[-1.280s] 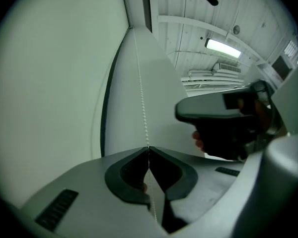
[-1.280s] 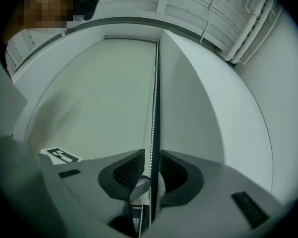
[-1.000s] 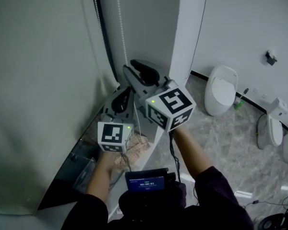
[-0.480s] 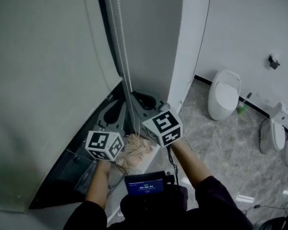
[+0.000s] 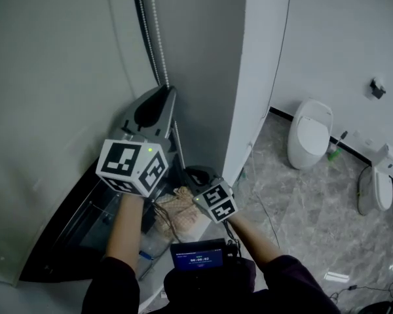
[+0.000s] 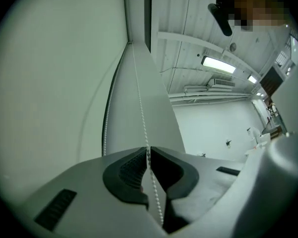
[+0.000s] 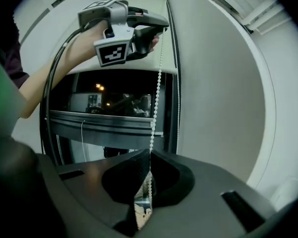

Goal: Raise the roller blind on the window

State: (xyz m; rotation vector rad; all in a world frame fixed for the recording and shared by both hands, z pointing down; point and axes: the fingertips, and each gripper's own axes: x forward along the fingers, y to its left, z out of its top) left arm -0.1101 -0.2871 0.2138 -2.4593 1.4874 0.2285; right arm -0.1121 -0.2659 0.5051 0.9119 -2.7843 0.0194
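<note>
The pale roller blind [image 5: 52,110] covers most of the window at the left, with dark glass [image 5: 72,231] showing below its lower edge. Its white bead chain [image 5: 154,31] hangs beside the frame. My left gripper [image 5: 164,91] is raised high and is shut on the bead chain [image 6: 139,93], which runs up from between the pads. My right gripper [image 5: 196,174] sits low near the sill, also shut on the bead chain [image 7: 156,98]. In the right gripper view the left gripper [image 7: 161,29] shows above on the same strand, in front of the blind [image 7: 64,38].
A white wall column [image 5: 262,77] stands right of the window. Two toilets [image 5: 311,133] [image 5: 373,188] line the far wall on a marble floor [image 5: 301,227]. A crumpled beige cloth [image 5: 180,211] lies on the sill. A small screen device [image 5: 198,257] hangs at my chest.
My right gripper has gone down from high to low with the chain in it. My left gripper has risen from low to high up the chain.
</note>
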